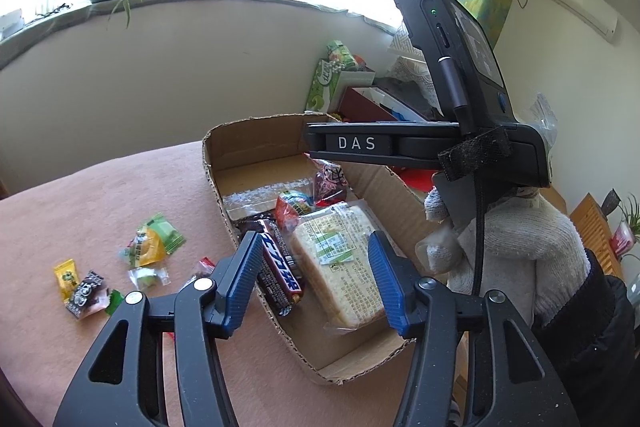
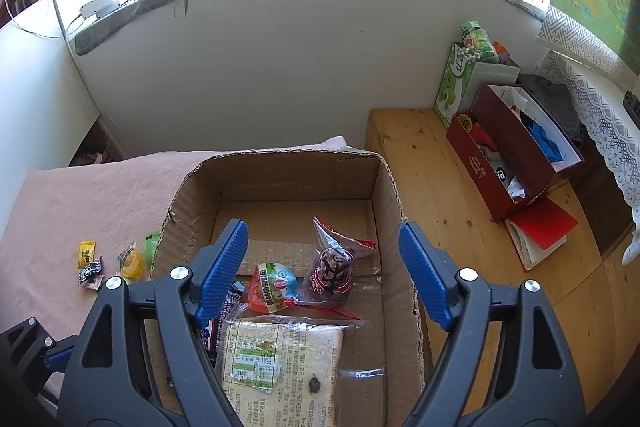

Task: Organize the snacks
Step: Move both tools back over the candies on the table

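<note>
My left gripper (image 1: 312, 279) hangs with its blue pads parted and nothing between them, tilted down over the near end of the cardboard box (image 1: 256, 131). Below it lie a wrapped slab of bread (image 1: 340, 259) and a dark chocolate bar (image 1: 280, 275) against the box's left wall. My right gripper (image 2: 324, 271) is spread wide and also empty, above the middle of the same box, over a round red-and-blue sweet (image 2: 276, 287) and a dark purple one (image 2: 332, 273).

The box sits on a pink cloth (image 1: 120, 195). The loose sweets (image 1: 154, 245) that remain to be sorted lie on the cloth to the left of the box, near its left wall, with a yellow one (image 1: 66, 277) farthest out.

I judge the next step is fetching those. I would send the left gripper, being nearer, lift clear of the box wall first, then come down on one wrapper at a time, pinching its body rather than the crinkled ends.
</note>
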